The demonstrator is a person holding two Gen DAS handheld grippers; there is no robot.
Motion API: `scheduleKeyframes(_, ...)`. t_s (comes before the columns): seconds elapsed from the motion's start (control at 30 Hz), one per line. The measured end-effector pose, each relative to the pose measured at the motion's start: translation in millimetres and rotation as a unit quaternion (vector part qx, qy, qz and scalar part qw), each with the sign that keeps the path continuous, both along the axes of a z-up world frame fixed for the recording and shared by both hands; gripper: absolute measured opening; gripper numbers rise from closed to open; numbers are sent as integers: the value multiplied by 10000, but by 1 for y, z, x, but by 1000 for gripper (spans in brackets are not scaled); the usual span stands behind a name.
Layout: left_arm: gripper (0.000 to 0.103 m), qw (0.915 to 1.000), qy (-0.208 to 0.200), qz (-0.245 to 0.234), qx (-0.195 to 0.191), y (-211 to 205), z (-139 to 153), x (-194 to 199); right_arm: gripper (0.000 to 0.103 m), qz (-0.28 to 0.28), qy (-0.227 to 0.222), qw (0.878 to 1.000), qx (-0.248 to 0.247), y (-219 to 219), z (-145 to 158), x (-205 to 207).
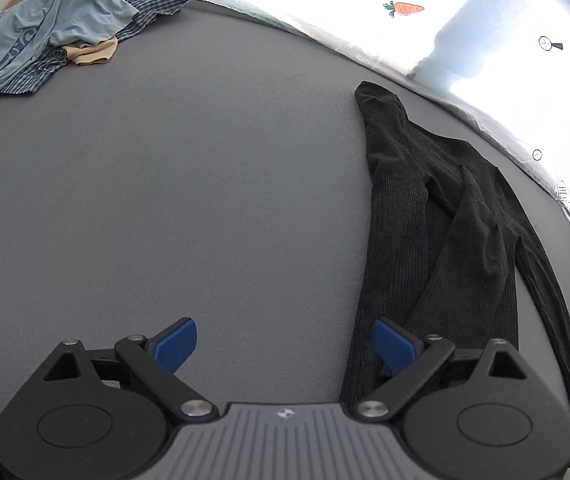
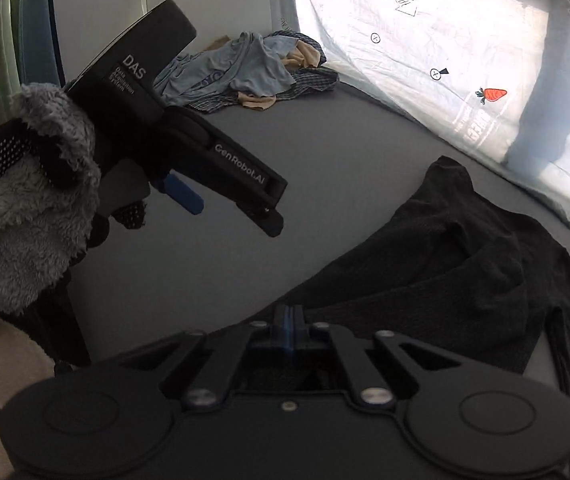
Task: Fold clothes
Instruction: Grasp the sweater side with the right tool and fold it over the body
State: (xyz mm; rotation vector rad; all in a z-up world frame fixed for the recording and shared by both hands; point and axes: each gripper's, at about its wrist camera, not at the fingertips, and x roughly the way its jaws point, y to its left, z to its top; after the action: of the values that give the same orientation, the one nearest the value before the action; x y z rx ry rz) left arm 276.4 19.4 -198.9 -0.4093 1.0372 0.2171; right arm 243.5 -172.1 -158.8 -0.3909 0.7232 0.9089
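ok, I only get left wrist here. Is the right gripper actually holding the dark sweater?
Observer: Looks so. The right gripper is shut, pads together on the near edge of the dark sweater.
Operator: Left touching anything?
Observer: No. From the side, the left gripper hangs open above the grey surface, off the cloth.
Operator: What's behind it?
Observer: A fuzzy grey sleeve at its handle.

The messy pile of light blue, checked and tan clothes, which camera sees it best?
The left wrist view: the pile of light blue, checked and tan clothes lies brightly lit and unblocked in the grey surface's far corner. In the right wrist view, the pile is dimmer, partly hidden behind the left gripper.
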Motion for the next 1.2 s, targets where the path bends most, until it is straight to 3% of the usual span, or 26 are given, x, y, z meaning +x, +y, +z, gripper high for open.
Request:
scheduleKeyframes(0.13,96,10000,54,20,42,-2,-4,-25,2,20,-104,9999,29,4,8,-14)
scheduleKeyframes(0.2,96,9999,126,38,42,-4,-9,-34,10,-177,-237,9988,-383,9,-11,-11)
scheduleKeyframes(0.33,96,9996,284,60,-39,-6,-22,-50,15,-546,-475,9922,-1018,20,-48,7)
scheduleKeyframes(0.4,96,9994,336,27,-97,-7,-26,-55,34,-592,-480,9909,-1112,27,-58,15)
scheduleKeyframes(0.47,96,9990,412,-23,-197,-8,-30,-59,38,-518,-484,9910,-1137,35,-65,19)
scheduleKeyframes(0.53,97,9983,492,-17,-298,-7,-35,-61,33,-513,-550,9890,-1270,44,-73,23)
scheduleKeyframes(0.6,97,9976,587,9,-375,-5,-40,-62,12,-616,-516,9868,-1403,48,-80,28)
scheduleKeyframes(0.67,97,9970,662,7,-400,-3,-43,-63,7,-799,-447,9860,-1394,47,-81,33)
scheduleKeyframes(0.8,97,9967,650,13,-494,4,-44,-66,6,-1010,-925,9854,-1008,28,-41,17)
scheduleKeyframes(0.93,97,9963,654,33,-557,11,-45,-65,6,-202,-1046,9921,-657,13,3,-26)
scheduleKeyframes(1.0,97,9960,691,44,-569,13,-47,-63,6,327,-1048,9896,-932,16,-9,-46)
scheduleKeyframes(1.07,98,9960,729,24,-525,12,-47,-59,6,646,-749,9877,-1211,20,-36,-56)
scheduleKeyframes(1.2,98,9968,716,-268,-224,0,-42,-49,11,452,-157,9877,-1491,25,-65,-54)
